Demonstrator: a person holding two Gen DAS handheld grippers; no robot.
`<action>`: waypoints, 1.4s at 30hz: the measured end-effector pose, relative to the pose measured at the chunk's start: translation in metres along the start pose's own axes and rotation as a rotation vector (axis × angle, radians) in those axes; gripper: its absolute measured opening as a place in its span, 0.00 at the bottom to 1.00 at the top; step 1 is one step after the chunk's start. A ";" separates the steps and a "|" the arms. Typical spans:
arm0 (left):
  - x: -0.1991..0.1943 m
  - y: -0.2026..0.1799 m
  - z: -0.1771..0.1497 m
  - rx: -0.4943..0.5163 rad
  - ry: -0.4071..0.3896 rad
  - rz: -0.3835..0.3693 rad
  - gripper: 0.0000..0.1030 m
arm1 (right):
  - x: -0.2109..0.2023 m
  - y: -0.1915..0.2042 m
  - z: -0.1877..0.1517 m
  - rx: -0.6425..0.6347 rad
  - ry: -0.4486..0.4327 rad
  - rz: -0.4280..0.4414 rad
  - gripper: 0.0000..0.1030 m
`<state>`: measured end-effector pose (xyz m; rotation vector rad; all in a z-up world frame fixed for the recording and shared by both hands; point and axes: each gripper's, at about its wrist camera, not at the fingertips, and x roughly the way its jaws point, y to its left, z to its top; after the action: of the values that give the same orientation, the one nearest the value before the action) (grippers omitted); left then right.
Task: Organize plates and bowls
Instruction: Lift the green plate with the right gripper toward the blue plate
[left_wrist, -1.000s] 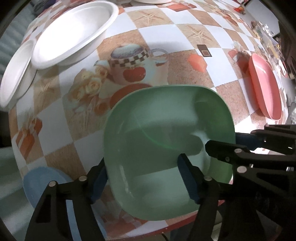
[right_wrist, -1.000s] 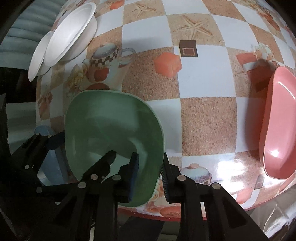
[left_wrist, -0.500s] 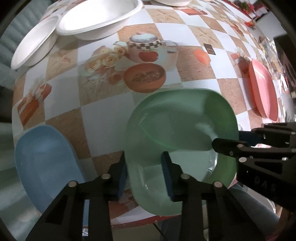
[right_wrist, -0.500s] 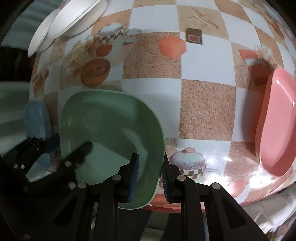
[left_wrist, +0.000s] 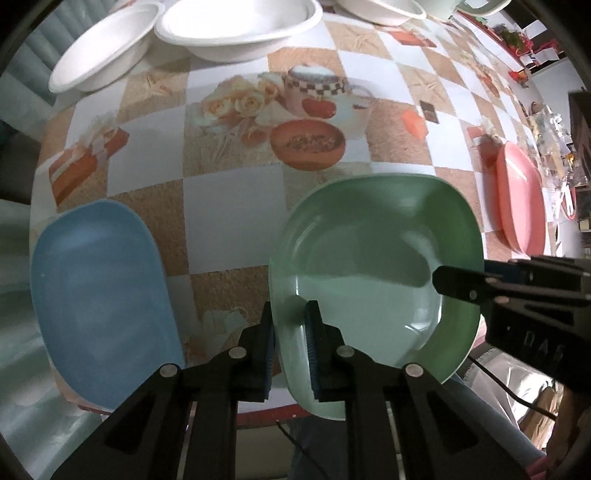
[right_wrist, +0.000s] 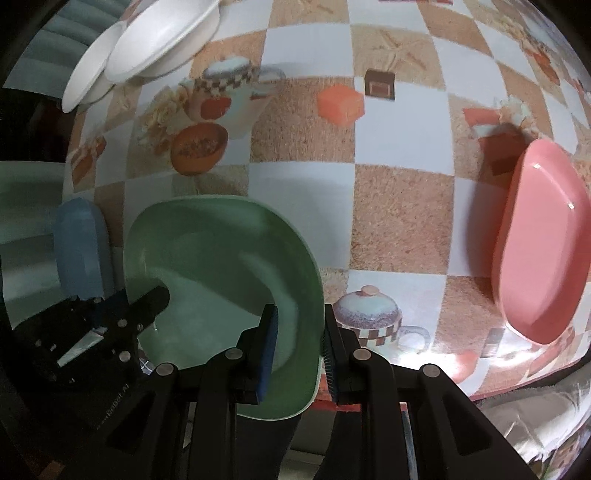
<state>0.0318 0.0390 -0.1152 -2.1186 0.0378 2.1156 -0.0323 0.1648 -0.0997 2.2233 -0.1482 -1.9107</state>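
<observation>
My left fingers and right fingers each clench opposite rims of the green plate, blue plate left, pink plate right.

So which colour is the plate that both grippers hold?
The plate is pale green; the left wrist view shows it best.

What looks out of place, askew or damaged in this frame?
Only the green plate: it overhangs the near edge of the table, pinched on opposite rims by the left tongs and right tongs. No chips or spills show. The blue plate, pink plate and white bowls lie flat.
</observation>
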 end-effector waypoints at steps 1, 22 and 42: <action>-0.004 0.001 -0.003 -0.005 -0.006 -0.003 0.16 | -0.004 0.000 0.001 -0.004 -0.004 0.001 0.24; -0.123 0.069 0.005 -0.227 -0.190 0.095 0.16 | -0.091 0.087 0.014 -0.257 -0.124 0.019 0.24; -0.145 0.150 -0.039 -0.388 -0.211 0.183 0.16 | -0.063 0.190 -0.001 -0.462 -0.087 0.014 0.24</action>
<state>0.0518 -0.1263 0.0159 -2.1391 -0.2299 2.6271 -0.0302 -0.0073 0.0028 1.8302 0.2405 -1.8087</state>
